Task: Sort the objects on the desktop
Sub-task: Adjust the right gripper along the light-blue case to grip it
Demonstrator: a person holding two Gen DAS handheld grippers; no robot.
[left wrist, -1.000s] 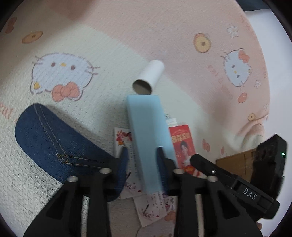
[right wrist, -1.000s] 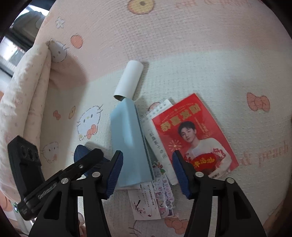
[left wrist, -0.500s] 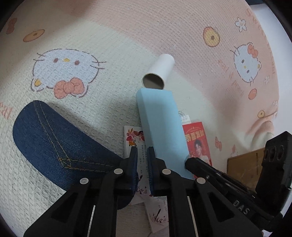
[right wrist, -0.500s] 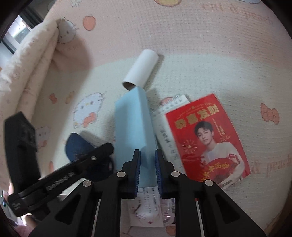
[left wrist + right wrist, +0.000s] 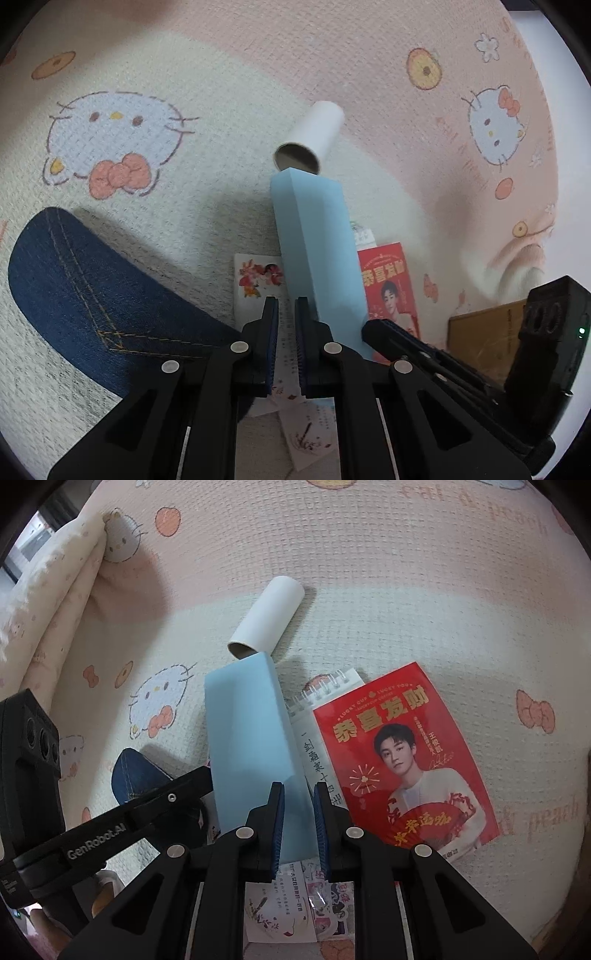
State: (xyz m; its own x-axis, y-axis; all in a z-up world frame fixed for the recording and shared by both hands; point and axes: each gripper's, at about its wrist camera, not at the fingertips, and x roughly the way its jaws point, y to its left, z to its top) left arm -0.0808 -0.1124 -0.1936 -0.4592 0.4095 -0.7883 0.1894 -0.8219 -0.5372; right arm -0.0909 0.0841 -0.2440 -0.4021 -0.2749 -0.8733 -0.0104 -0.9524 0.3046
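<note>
Two claws over one pile, and the blue block (image 5: 247, 738) is the thing in play. The right claw (image 5: 299, 788) is pinched narrow on the block's near end, blue showing right between the jaws. From that camera the block runs up toward 12 o'clock, its far tip covering the mouth of the cardboard tube (image 5: 266, 616). It looks tilted up off the blanket (image 5: 443, 609), which I take as a lift by one end to get it clear of the papers beneath.

The left claw (image 5: 286, 302) is drawn in to a slim gap and holds nothing. Only printed paper shows through the slot, and the block passes just at its 2 o'clock side. My guess is it sits there as a spare, out of the way but close.

At 3 o'clock of the block lie the spiral notepad (image 5: 325, 686) and, overlapping it, the red card (image 5: 402, 760). Sticker sheets (image 5: 280, 912) peek out at 6 o'clock under the claws. The denim piece (image 5: 92, 295) sprawls at 9 o'clock in the left view.

Sorting looks barely begun, with everything in one heap. Watch that tube: it is round and free, so a nudge from the block's tip could roll it.
</note>
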